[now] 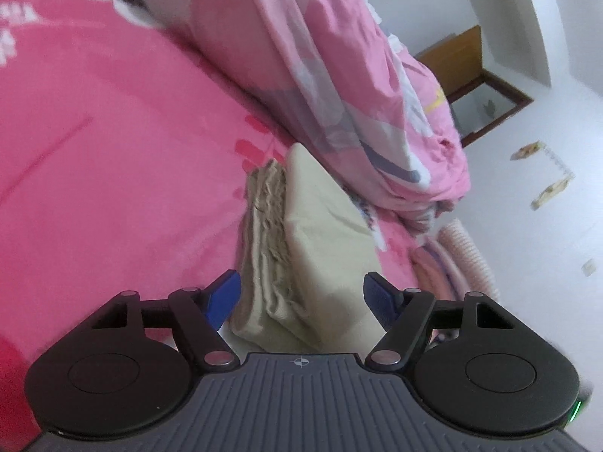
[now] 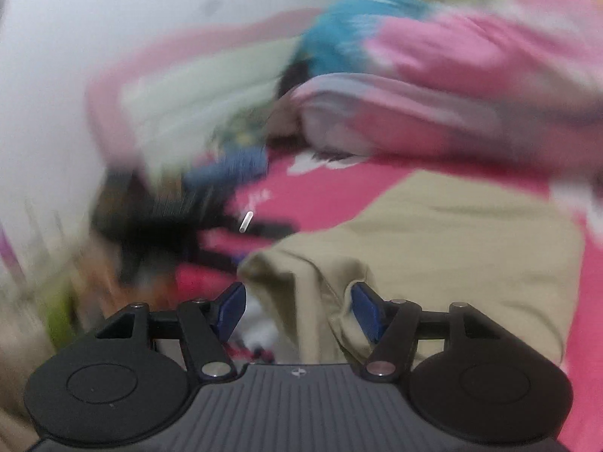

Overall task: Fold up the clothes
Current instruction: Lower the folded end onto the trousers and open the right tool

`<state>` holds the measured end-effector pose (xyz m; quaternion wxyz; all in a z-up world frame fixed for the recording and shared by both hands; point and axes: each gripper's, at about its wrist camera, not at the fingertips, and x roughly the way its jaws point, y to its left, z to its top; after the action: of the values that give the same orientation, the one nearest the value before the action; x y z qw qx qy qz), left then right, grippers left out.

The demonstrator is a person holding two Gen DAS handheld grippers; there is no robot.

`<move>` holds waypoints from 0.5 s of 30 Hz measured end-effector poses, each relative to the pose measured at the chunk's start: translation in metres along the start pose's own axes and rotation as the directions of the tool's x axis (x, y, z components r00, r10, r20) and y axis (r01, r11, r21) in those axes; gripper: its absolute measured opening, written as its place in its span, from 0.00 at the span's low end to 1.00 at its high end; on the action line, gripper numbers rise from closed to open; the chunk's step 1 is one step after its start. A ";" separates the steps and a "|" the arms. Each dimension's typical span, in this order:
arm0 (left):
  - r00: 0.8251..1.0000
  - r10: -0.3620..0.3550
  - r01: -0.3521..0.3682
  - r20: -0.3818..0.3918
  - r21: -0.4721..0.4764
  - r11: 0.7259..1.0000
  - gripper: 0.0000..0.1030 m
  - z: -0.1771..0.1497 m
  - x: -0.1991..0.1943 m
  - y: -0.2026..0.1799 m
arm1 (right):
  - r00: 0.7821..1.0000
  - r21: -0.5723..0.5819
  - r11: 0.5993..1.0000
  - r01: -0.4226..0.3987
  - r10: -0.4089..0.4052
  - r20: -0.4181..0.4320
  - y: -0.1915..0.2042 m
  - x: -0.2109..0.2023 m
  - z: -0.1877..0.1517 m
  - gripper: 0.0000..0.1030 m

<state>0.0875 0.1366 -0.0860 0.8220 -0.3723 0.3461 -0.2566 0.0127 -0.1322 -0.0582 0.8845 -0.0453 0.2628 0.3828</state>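
Two views are before us, and we take the left wrist view first. The left gripper sits at the lower centre of the frame with its blue pads standing apart. The folded beige garment lies between them, reaching up toward the middle of the frame. The left pad is close against the stacked edges; the right pad shows a gap. We see no pinch, so we record the jaws as open around the garment, placed, we judge, to take its folded end. The garment rests on the pink bedsheet, with a pink patterned quilt heaped at upper centre.

The right wrist view is heavily blurred. The right gripper is at lower centre, pads apart, with a raised fold of the beige garment between them. The right pad looks to be against cloth; the left stands clear. We rate these jaws open, not gripping. We judge both grippers are positioned for a further fold.
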 end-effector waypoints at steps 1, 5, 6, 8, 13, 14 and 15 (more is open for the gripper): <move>1.000 0.000 0.000 -0.004 0.006 1.000 0.70 -0.001 0.001 -0.001 | 0.999 -0.100 0.994 0.033 -0.035 -0.013 0.016 0.006 -0.005 0.64; 1.000 0.019 -0.018 -0.023 0.046 0.999 0.70 -0.006 0.003 -0.008 | 0.989 -0.342 0.931 0.127 -0.146 -0.030 0.055 0.029 -0.028 0.68; 0.999 0.024 -0.022 -0.029 0.059 0.998 0.70 -0.008 0.002 -0.010 | 0.988 -0.368 0.920 0.134 -0.154 -0.023 0.059 0.027 -0.029 0.68; 0.999 0.032 -0.029 -0.028 0.093 0.995 0.70 -0.012 -0.004 -0.013 | 0.990 -0.384 0.915 0.123 -0.139 -0.013 0.060 0.016 -0.026 0.67; 1.000 0.013 -0.011 -0.014 0.136 0.991 0.70 -0.023 -0.025 -0.013 | 1.000 -0.157 0.988 0.008 -0.006 0.012 0.015 -0.026 0.009 0.67; 1.000 0.009 -0.007 -0.015 0.137 0.991 0.70 -0.025 -0.026 -0.013 | 0.999 -0.070 0.997 -0.017 0.019 0.028 -0.003 -0.033 0.020 0.67; 1.000 0.013 -0.011 -0.017 0.139 0.990 0.70 -0.027 -0.025 -0.013 | 0.998 0.030 0.998 -0.047 0.046 0.045 -0.024 -0.035 0.031 0.67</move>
<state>0.0488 0.1341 -0.0789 0.8445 -0.3096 0.3368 -0.2785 0.0232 -0.1636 -0.0170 0.8815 -0.0170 0.2502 0.4002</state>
